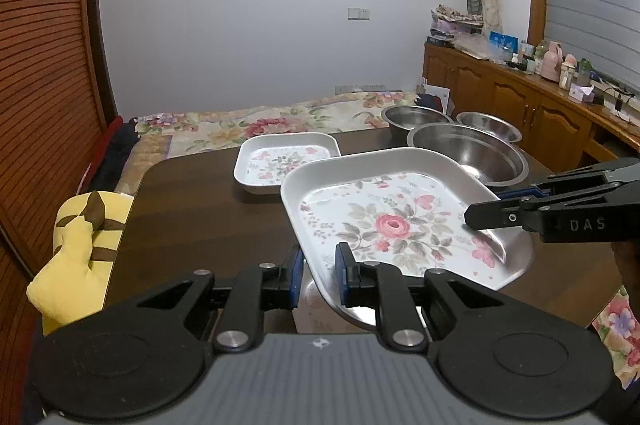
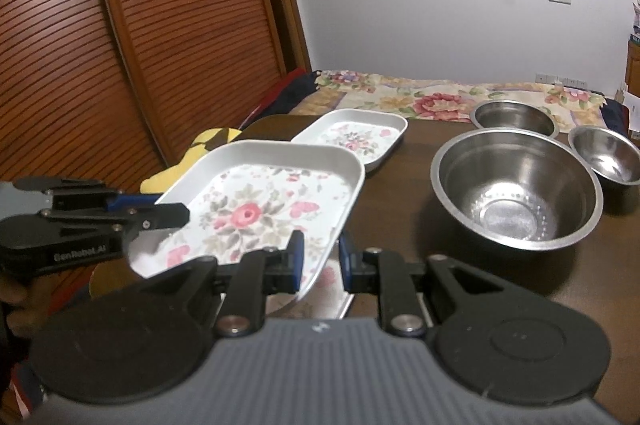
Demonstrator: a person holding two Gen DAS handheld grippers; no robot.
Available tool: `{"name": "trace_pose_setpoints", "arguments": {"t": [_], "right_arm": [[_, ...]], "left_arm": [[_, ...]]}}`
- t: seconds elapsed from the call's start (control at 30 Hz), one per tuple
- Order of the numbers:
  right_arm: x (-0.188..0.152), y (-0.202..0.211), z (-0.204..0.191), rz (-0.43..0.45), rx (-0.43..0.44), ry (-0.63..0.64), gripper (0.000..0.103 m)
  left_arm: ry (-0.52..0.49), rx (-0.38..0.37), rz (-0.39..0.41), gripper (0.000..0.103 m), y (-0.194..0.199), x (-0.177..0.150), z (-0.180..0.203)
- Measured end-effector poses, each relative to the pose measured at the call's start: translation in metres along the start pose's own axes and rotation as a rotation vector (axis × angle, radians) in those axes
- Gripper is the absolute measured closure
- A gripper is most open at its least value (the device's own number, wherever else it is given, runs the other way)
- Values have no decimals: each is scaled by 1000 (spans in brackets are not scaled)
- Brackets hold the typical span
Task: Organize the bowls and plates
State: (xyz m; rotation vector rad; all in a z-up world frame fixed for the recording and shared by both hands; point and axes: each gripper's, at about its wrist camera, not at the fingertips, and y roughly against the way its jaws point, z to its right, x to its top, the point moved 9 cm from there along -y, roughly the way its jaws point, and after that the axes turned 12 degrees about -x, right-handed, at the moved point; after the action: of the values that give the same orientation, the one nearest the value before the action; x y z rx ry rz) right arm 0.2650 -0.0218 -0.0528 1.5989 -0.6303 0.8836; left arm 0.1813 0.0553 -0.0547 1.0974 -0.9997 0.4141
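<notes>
A large floral square plate (image 1: 400,221) (image 2: 256,209) is held tilted above the dark table, over another plate (image 2: 332,289) partly hidden beneath it. My left gripper (image 1: 319,275) is shut on its near-left rim. My right gripper (image 2: 320,265) is shut on its right rim; it also shows in the left wrist view (image 1: 492,209). The left gripper also shows in the right wrist view (image 2: 160,209). A smaller floral plate (image 1: 286,161) (image 2: 356,137) lies further back. Three steel bowls stand on the right: a large one (image 1: 472,153) (image 2: 516,193) and two smaller ones (image 1: 416,119) (image 1: 490,125).
A yellow plush toy (image 1: 80,249) sits off the table's left edge. A bed with a floral cover (image 1: 260,125) lies behind the table. A wooden cabinet (image 1: 520,97) with bottles runs along the right. A slatted wooden door (image 2: 120,25) stands at the left.
</notes>
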Motion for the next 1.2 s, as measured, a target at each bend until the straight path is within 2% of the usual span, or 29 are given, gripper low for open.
{"name": "trace_pose_setpoints", "arguments": {"t": [0.33,0.8,1.2], "right_arm": [[-19,-2,5,-21,-2,-23,83],[-46,-10,2,-51,5,-68,83],[-50,-15,-3,-37,-6,-62,83]], "left_arm": [[18,-21,-25,85,-5,-18,4],[27,-11,-62,85,-12,-39,3],[32,3,-70,85,-17,-45,0]]}}
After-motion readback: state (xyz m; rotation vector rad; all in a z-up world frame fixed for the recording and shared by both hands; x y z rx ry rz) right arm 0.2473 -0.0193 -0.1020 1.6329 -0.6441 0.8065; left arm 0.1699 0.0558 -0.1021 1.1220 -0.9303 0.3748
